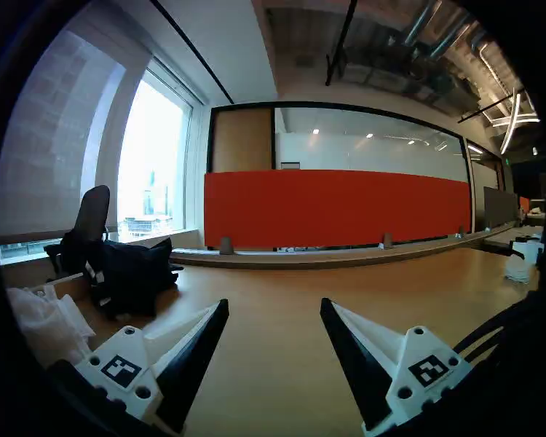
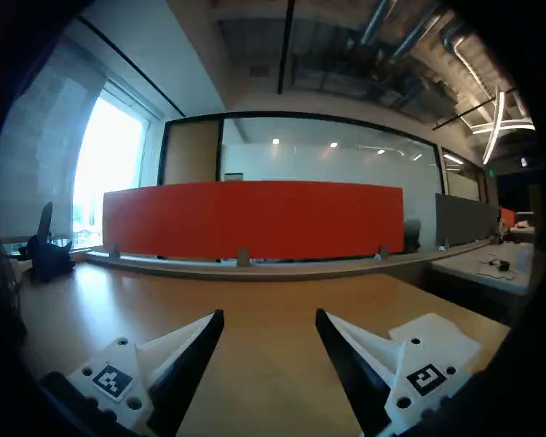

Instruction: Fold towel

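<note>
The left tongs (image 1: pixel 273 302) are spread wide, with bare desk (image 1: pixel 280 379) between the fingers and nothing pinched; the right tongs (image 2: pixel 269 313) are spread as wide and equally empty; both hang low over the desk and face the red screen (image 1: pixel 331 207) squarely.

I cannot name the towel with certainty. The likeliest thing is a flat white piece (image 2: pixel 437 331) in the right gripper view; it lies on the desk on the near side of the screen, off toward the screen's right end and just beside the right finger (image 2: pixel 360 357) of the right tongs. It lies flat, with one corner turned toward the screen and its edges askew to it; the finger hides part of it, so I cannot tell its long axis.

A second candidate is a crumpled white heap (image 1: pixel 44 320) in the left gripper view, on the near side of the screen and past its left end, beside a black bag (image 1: pixel 131 280); it has no clear axis.

By my judgement the right tongs are much the nearer to the flat piece, which sits outside their gap to the right; that hand must swing right, away from the screen's middle, before either finger can reach an edge; the left tongs would have to cross over to take the far corner.
</note>
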